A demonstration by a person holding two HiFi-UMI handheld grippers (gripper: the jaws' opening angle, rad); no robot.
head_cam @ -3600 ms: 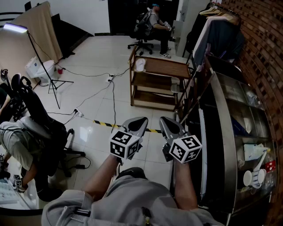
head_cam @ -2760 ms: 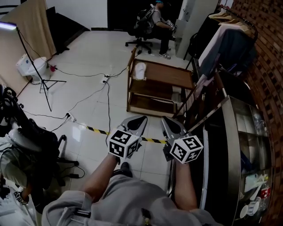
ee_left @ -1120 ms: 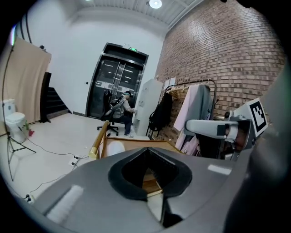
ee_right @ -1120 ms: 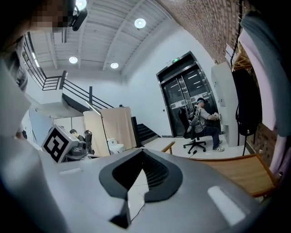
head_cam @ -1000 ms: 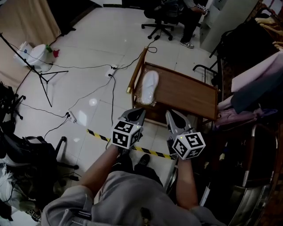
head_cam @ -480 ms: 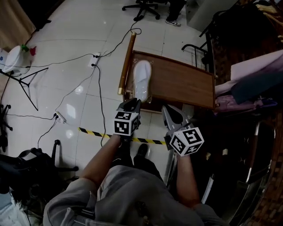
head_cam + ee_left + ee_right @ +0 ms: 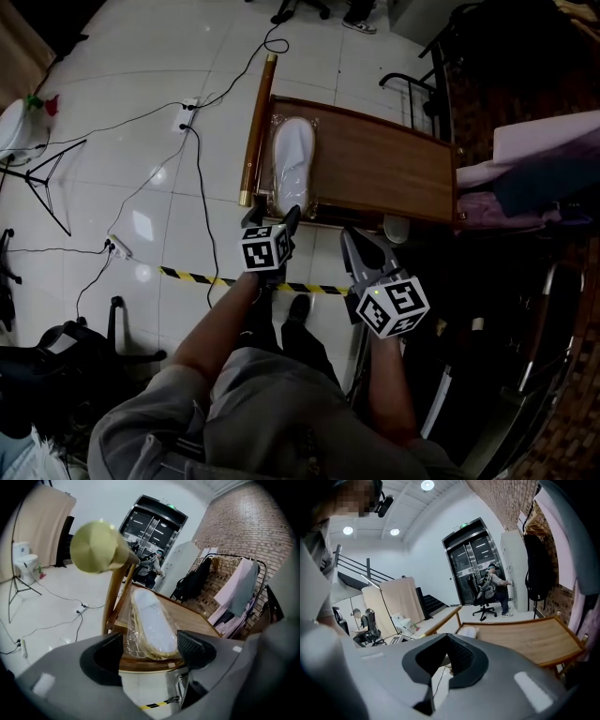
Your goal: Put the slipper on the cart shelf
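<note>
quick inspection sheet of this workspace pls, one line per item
surface: wooden cart top, mostly bare
job's things: white slipper in clear wrap, lying flat at the top's left end in the head view
clutter: nothing seen
grippers: left gripper open, its jaws have just been opening, slipper's near end framed between them, not gripped; right gripper shut, empty
cables: cables trailing over the tile floor left of the cart
surroundings: striped floor tape, hanging garments at right, tripod stand at left
</note>
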